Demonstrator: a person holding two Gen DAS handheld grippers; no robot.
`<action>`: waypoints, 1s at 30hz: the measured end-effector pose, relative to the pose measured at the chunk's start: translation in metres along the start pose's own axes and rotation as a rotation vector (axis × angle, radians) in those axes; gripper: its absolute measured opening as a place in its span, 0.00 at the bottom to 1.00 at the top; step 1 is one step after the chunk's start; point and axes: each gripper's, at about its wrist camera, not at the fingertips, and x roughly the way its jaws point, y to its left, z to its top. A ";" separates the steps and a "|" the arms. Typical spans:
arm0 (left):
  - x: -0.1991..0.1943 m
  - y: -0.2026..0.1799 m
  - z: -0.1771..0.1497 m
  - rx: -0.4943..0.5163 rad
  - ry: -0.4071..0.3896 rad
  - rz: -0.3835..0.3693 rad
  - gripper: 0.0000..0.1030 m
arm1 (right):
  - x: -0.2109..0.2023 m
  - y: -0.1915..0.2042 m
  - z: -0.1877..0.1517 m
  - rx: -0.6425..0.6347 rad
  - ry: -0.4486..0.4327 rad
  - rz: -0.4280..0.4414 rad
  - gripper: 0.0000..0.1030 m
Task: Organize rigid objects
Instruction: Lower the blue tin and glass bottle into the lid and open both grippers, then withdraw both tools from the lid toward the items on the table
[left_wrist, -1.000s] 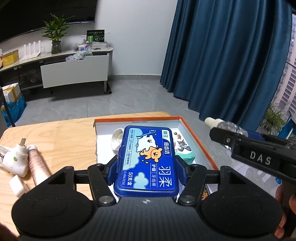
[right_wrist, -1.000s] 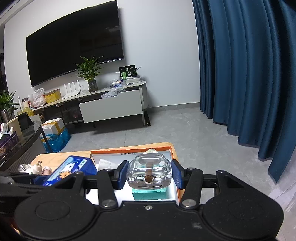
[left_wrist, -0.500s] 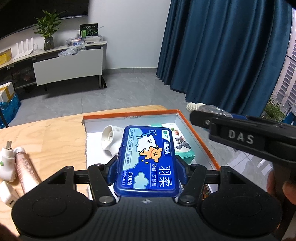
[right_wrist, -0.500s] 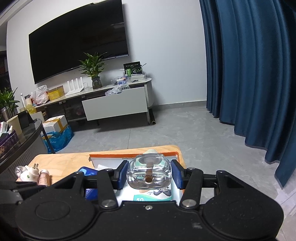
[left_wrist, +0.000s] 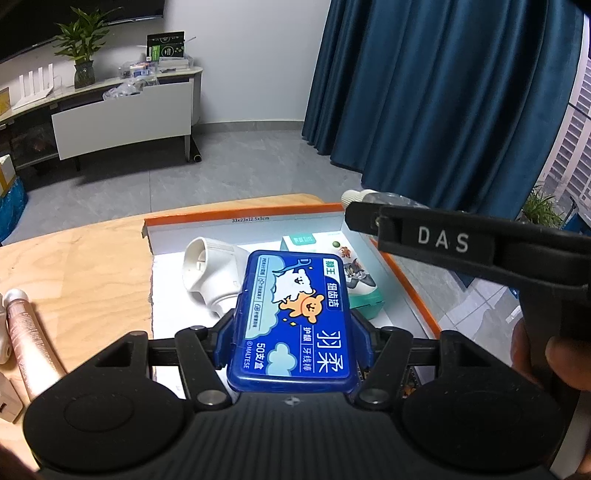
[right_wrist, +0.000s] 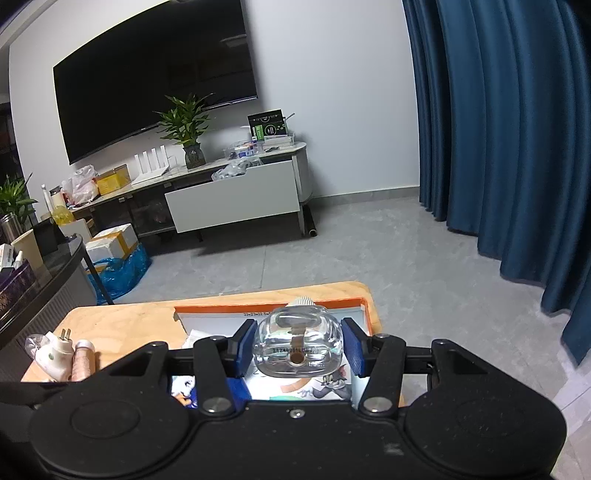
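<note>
Table (left_wrist: 74, 266): pink tube (left_wrist: 29, 343) and white plug (right_wrist: 55, 352) lay at far left, outside the box. Orange-rimmed box (left_wrist: 240, 217) sat on the table's right end; inside were a white plastic fitting (left_wrist: 210, 269) w/ a cartoon carton (left_wrist: 354, 273) to its right. Left tool (left_wrist: 291, 339) was clamped on a blue case (left_wrist: 291, 321), pads on both long sides, case held above the box interior, just over the fitting. Right tool (right_wrist: 297, 347) gripped a clear bottle (right_wrist: 297, 345), cap pointing away, over the carton at the box's right side. A hand (left_wrist: 554, 354) showed at right edge.
</note>
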 end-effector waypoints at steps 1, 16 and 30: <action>0.001 0.000 0.000 -0.001 0.005 -0.003 0.61 | 0.002 0.000 0.000 0.000 0.003 0.001 0.59; 0.024 -0.001 0.000 0.012 0.092 -0.094 0.64 | 0.030 -0.011 0.002 0.043 0.058 0.020 0.61; -0.016 0.018 -0.001 -0.077 0.030 -0.040 0.83 | -0.009 -0.002 0.004 0.023 -0.014 -0.013 0.69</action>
